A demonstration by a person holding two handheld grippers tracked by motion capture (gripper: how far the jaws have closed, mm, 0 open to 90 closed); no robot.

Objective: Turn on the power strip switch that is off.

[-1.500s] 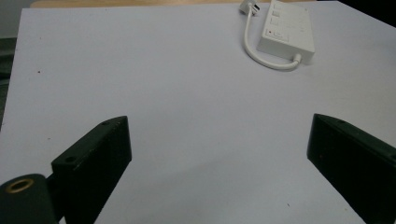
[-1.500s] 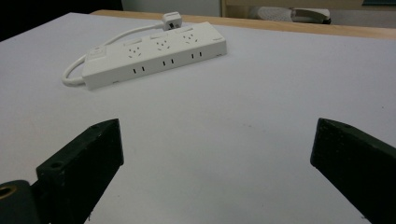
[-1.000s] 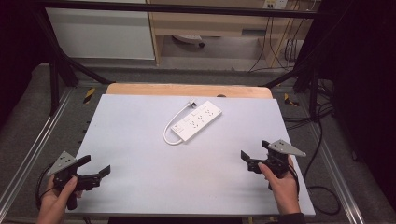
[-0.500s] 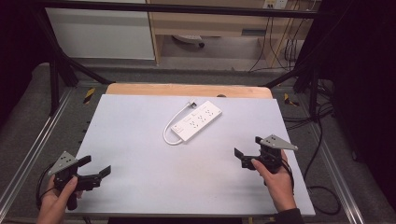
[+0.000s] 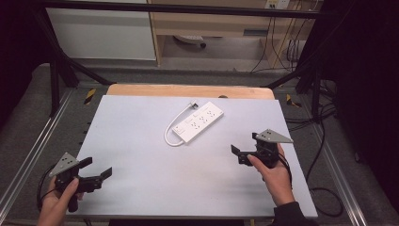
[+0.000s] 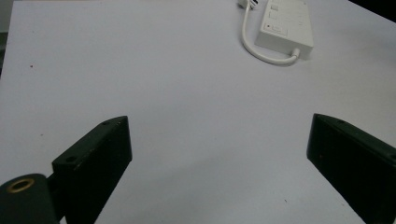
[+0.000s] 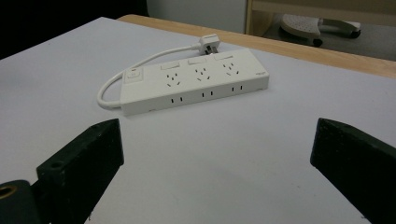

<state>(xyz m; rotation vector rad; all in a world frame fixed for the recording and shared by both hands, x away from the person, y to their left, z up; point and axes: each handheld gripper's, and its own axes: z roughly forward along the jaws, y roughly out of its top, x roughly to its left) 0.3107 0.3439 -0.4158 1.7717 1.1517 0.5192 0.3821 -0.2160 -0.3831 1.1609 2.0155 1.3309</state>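
Both pairs of black jaws stand wide apart and hold nothing. The right gripper, gripped in the person's right hand, hovers over the right side of the table, its grey three-cornered plate uppermost; the left gripper, in the left hand, sits low at the near left corner.

Between and beyond them, a white power strip lies flat and slantwise on the pale grey table, past its middle toward the far edge, well apart from both grippers. Its white cord loops out from the near end and curls back along the strip to a plug at the far end.

A strip of bare wood edges the table's far side. Around it are black frame legs, grey flooring, a white cabinet, wooden shelving and a tangle of cables at the right.

The right gripper view brings the power strip close: three socket groups on top, each with a switch, more slots down the side, and a wheeled base on the floor behind. The left gripper view catches just the strip's near end and the cord's loop, across a broad stretch of tabletop flecked with small specks.
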